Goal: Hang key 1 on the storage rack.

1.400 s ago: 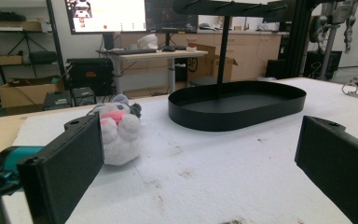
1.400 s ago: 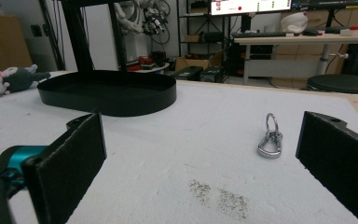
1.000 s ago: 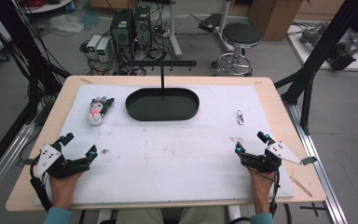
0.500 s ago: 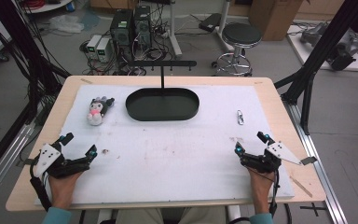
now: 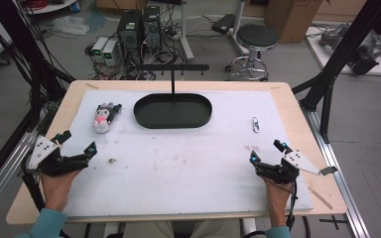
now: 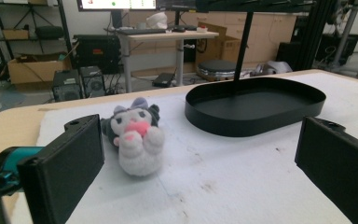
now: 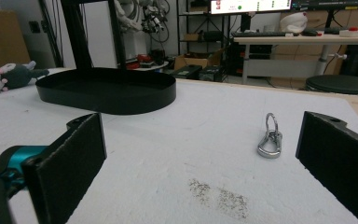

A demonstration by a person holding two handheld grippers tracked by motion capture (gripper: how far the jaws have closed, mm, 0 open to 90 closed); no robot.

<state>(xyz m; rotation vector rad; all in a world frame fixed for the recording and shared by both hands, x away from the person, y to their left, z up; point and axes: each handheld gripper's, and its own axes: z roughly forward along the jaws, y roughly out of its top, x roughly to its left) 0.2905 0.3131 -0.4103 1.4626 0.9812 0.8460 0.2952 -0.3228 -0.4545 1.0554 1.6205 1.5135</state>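
Note:
A small plush toy (image 5: 103, 117) (image 6: 135, 137), grey and white with a pink patch, lies on the white mat at the left. Beside it stands a black oval tray (image 5: 172, 110) (image 6: 256, 105) (image 7: 106, 88) with an upright T-shaped post. A metal carabiner clip (image 5: 255, 124) (image 7: 270, 137) lies on the mat at the right. My left gripper (image 5: 78, 142) (image 6: 200, 163) rests open near the front left, facing the plush toy. My right gripper (image 5: 266, 151) (image 7: 203, 163) rests open near the front right, with the clip a short way ahead of its jaws. Nothing is between either pair of jaws.
The white mat (image 5: 188, 163) covers most of a wooden table (image 5: 297, 106). Small dirt specks (image 7: 219, 196) mark the mat ahead of the right gripper. Black frame posts (image 5: 337, 64) stand at both sides. A stool (image 5: 257, 37) and computer boxes (image 5: 139, 25) sit on the floor beyond.

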